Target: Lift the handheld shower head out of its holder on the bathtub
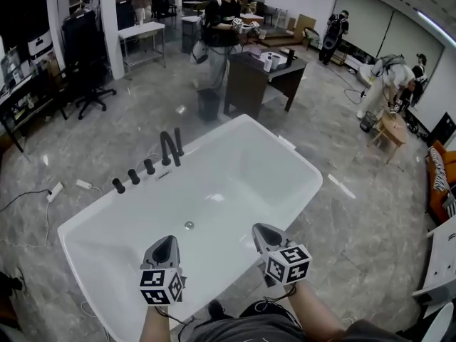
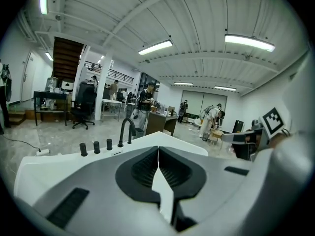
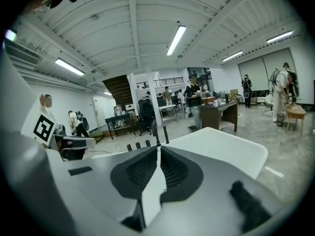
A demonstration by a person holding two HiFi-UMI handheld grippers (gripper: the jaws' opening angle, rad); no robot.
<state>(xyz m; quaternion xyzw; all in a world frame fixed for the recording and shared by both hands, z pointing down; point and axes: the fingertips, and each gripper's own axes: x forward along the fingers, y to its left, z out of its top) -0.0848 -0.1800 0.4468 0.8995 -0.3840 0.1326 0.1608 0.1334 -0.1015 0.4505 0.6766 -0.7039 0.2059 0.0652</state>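
Note:
A white bathtub [image 1: 235, 184] lies in front of me. On its far left rim stand a black arched spout [image 1: 167, 150], a slim black handheld shower head [image 1: 178, 142] upright in its holder beside the spout, and three black knobs [image 1: 134, 177]. My left gripper [image 1: 165, 246] and right gripper [image 1: 261, 231] hover over the tub's near rim, both shut and empty, well short of the fittings. In the left gripper view the left gripper [image 2: 158, 150] points at the spout [image 2: 126, 131]. In the right gripper view the right gripper [image 3: 158, 147] points at the shower head [image 3: 166, 134].
A dark desk [image 1: 265, 77] and a small black bin [image 1: 208, 104] stand beyond the tub. An office chair [image 1: 89, 84] is at the far left. A power strip with its cable [image 1: 54, 191] lies on the floor left of the tub. Several people stand further back.

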